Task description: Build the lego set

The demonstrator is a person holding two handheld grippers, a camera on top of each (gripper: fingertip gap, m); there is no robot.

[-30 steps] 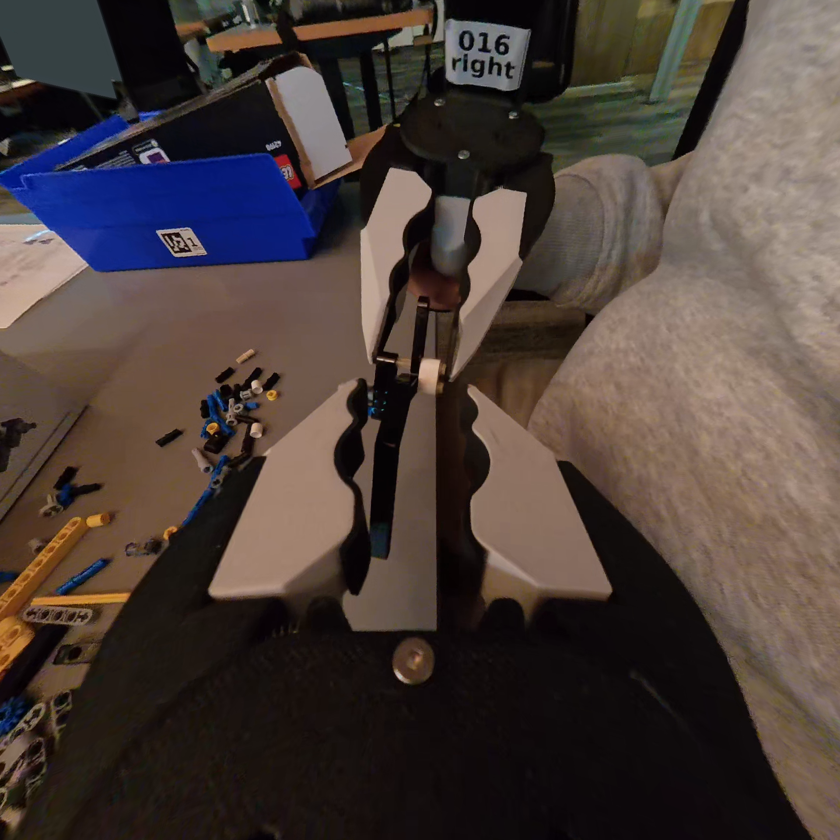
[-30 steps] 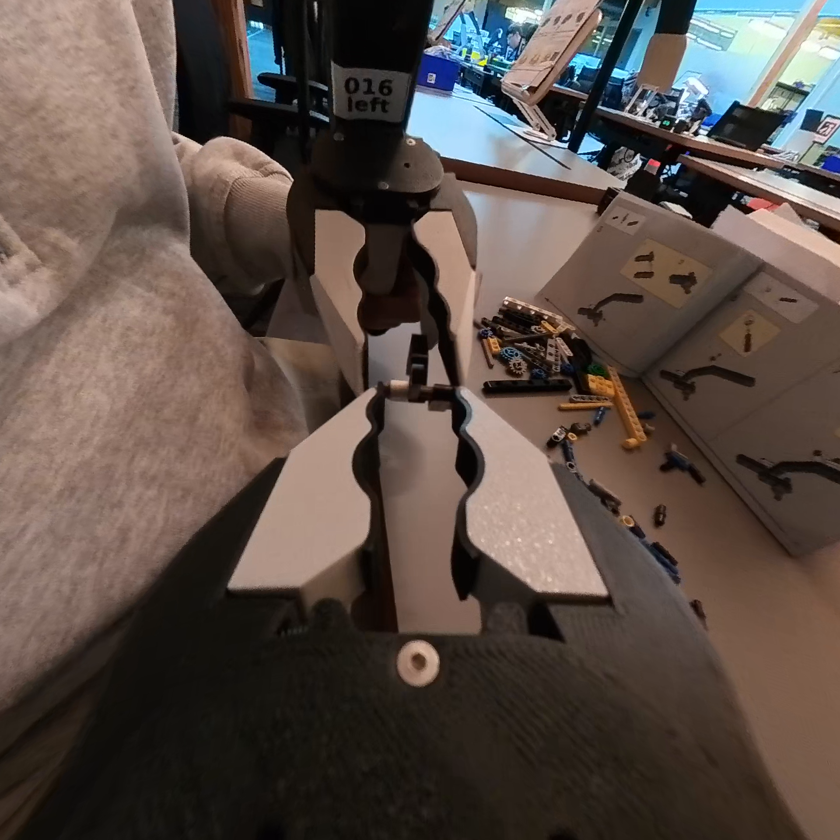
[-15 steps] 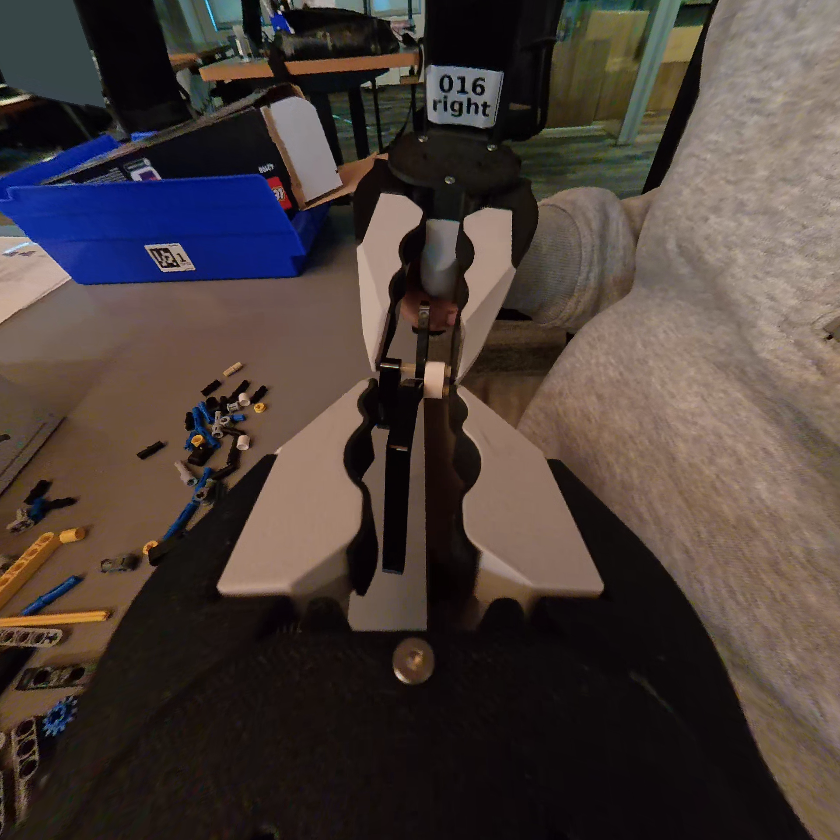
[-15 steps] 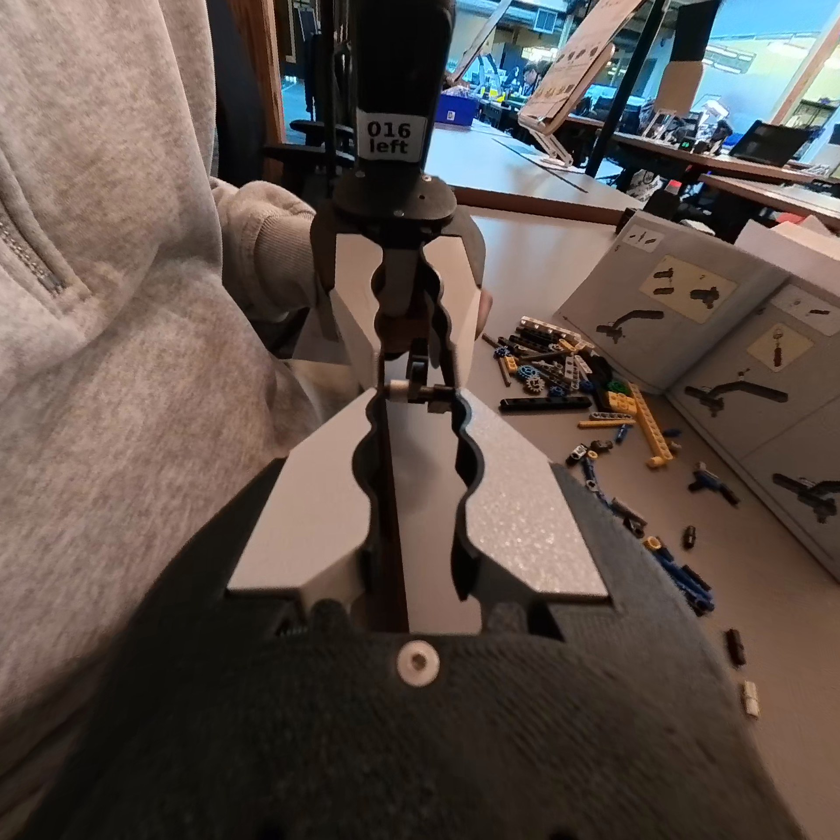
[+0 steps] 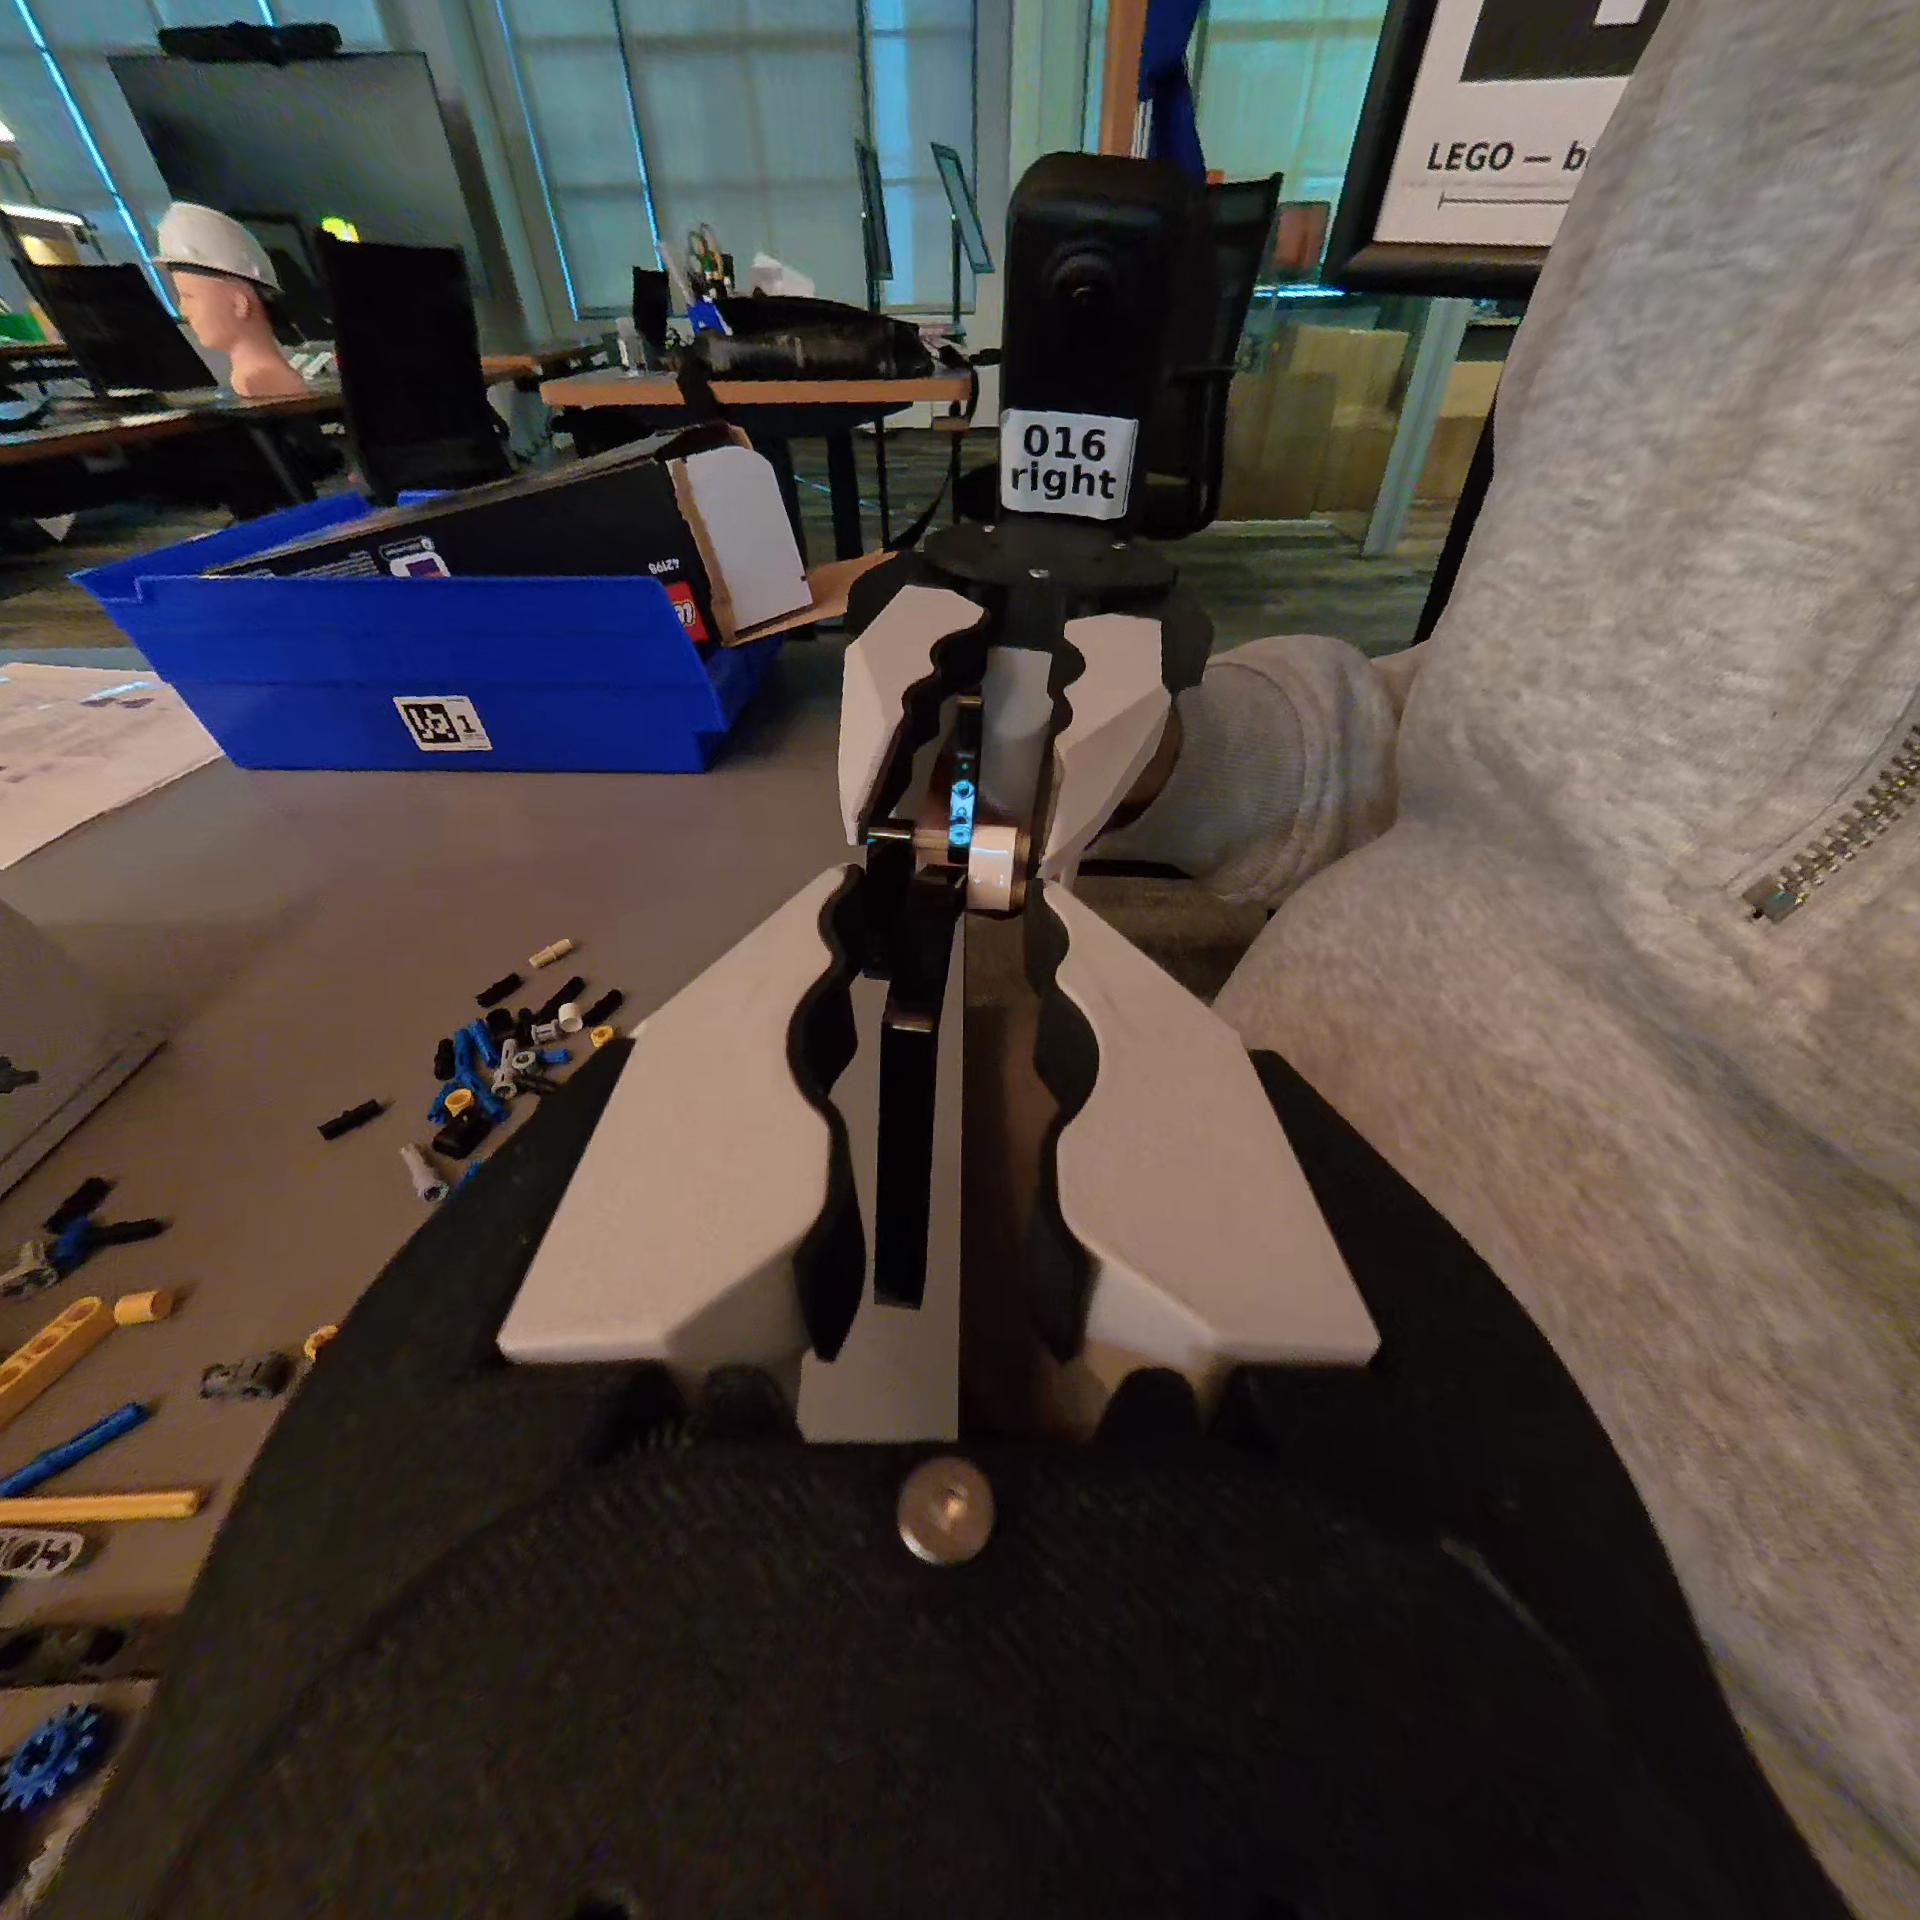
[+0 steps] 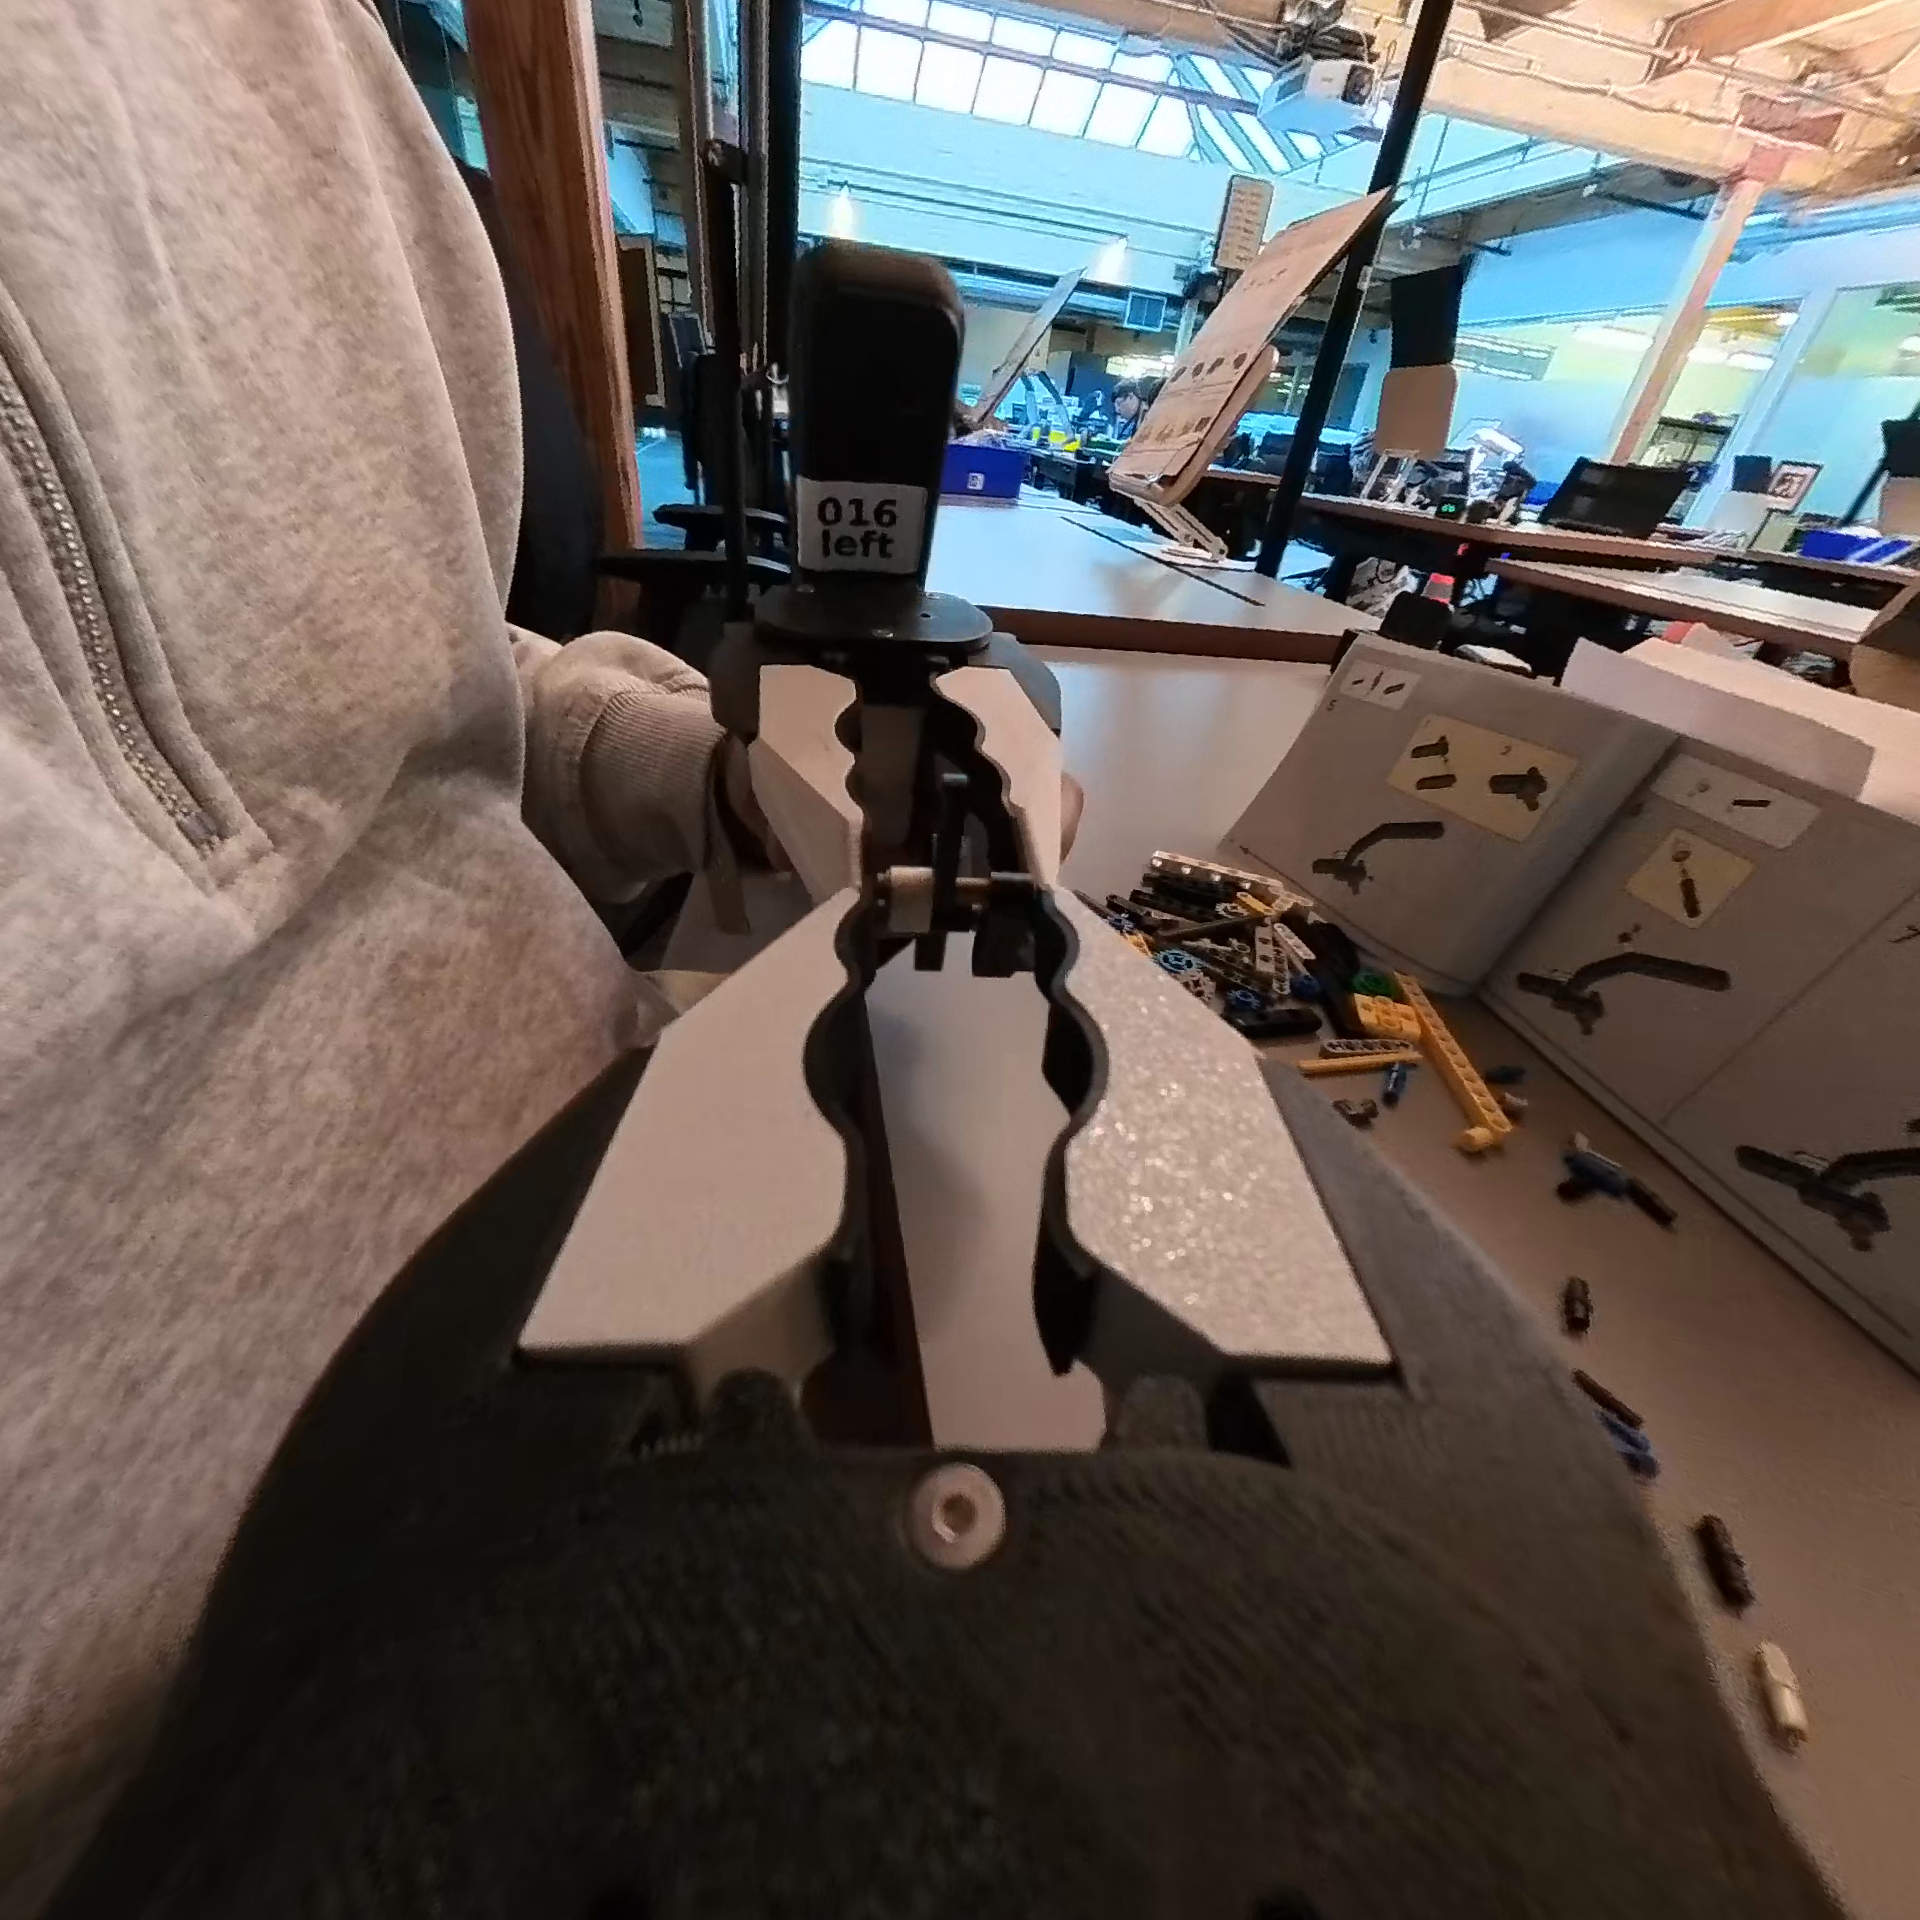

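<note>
My left gripper (image 5: 940, 894) is shut on a long black beam (image 5: 909, 1122) that stands on edge between its fingers. My right gripper (image 6: 951, 920) faces it tip to tip and is shut across a short axle (image 6: 977, 891) with a white bush (image 6: 902, 896) at one end. The axle passes through the top of the black beam (image 6: 943, 831). In the left wrist view the white bush (image 5: 992, 852) sits at the right fingertip. Both grippers hover above the table, close to the person's grey hoodie (image 5: 1610, 987).
A blue bin (image 5: 416, 665) holding a black box (image 5: 499, 540) stands at the back of the grey table (image 5: 416, 883). Small loose pins (image 5: 499, 1049) and a yellow beam (image 5: 52, 1361) lie on the left. Grey instruction sheets (image 6: 1455, 831) stand behind a pile of parts (image 6: 1236, 951). Only a small space, under 4 cm, lies between the two pairs of fingers.
Both grippers have risen and levelled out while staying tip to tip. The black beam has swung from a slant to straight along my left fingers.
</note>
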